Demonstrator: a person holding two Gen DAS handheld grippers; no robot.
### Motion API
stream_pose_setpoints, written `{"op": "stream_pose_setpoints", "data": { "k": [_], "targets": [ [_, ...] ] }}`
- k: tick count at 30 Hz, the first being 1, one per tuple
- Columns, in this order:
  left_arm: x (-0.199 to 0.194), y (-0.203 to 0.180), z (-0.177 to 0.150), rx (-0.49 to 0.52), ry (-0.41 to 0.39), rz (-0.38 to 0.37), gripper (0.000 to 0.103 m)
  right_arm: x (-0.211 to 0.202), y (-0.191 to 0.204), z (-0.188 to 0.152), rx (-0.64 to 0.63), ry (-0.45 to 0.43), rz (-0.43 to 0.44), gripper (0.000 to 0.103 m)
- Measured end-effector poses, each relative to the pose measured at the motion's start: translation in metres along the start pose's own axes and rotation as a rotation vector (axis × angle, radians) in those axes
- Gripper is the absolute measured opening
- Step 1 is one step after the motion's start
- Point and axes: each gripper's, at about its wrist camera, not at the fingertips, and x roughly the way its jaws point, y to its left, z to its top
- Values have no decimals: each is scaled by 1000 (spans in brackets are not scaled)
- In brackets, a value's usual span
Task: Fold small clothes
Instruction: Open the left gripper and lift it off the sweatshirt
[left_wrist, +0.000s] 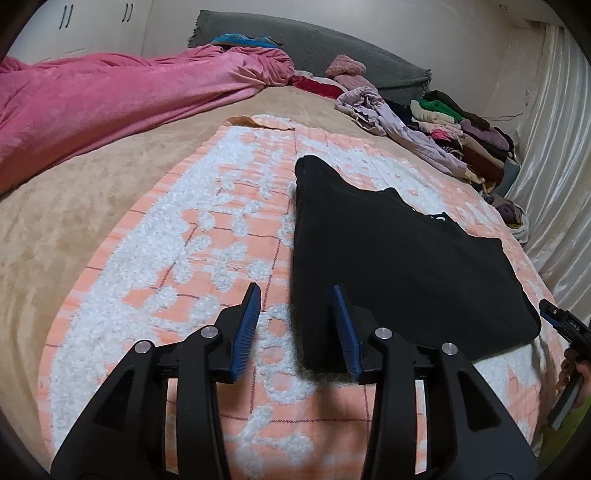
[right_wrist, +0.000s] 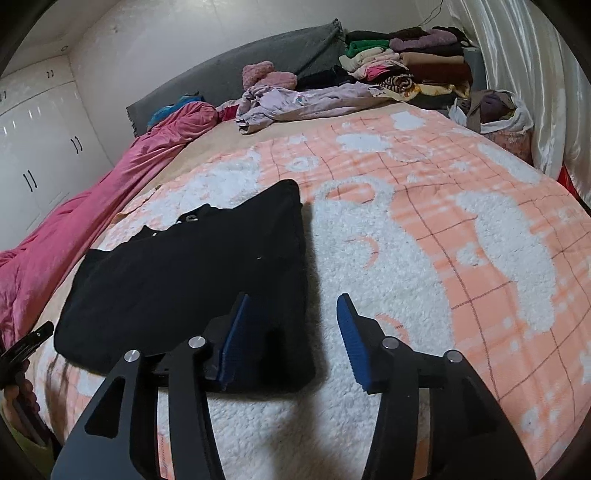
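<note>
One black garment folded, many clothes left

On the peach-and-white blanket (right_wrist: 461, 229) the black garment (left_wrist: 399, 266) lies flat, folded I think; the heap of clothes (right_wrist: 306, 99) behind looks unfolded. My left gripper (left_wrist: 295, 328) and right gripper (right_wrist: 291, 336) are both spread at its near corners, holding nothing.

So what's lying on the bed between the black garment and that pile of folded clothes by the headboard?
Only bare orange-and-white blanket, then a crumpled lilac garment just before the pile of folded clothes. The right wrist view shows it, beyond the black garment.
</note>
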Motion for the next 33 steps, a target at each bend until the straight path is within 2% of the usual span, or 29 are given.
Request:
{"op": "stream_pose_setpoints", "data": {
  "k": [9,11,13,17,21,22,26,29,33],
  "targets": [
    [-21,-13,2,40,-46,24,40,-13,24,-3,-79,-19,21,51],
    [-21,-19,2,58,-43,18,42,-10,35,-5,-113,-12,35,57],
    [-19,-25,0,75,-36,9,43,-5,42,-7,-128,6,46,57],
    [3,-30,-10,104,49,11,54,23,52,-18,-155,110,14,60],
    [29,-18,-23,63,136,7,54,28,58,-21,-170,114,1,67],
    [29,-16,-22,51,136,-3,55,25,59,-19,-166,105,3,67],
    [13,-10,-11,21,88,-25,58,9,74,-14,-200,45,48,67],
    [4,-7,-1,5,68,-35,65,-1,98,-13,-270,17,100,72],
    [3,3,22,-18,58,6,71,2,143,-23,-393,19,166,73]
  ]
}}
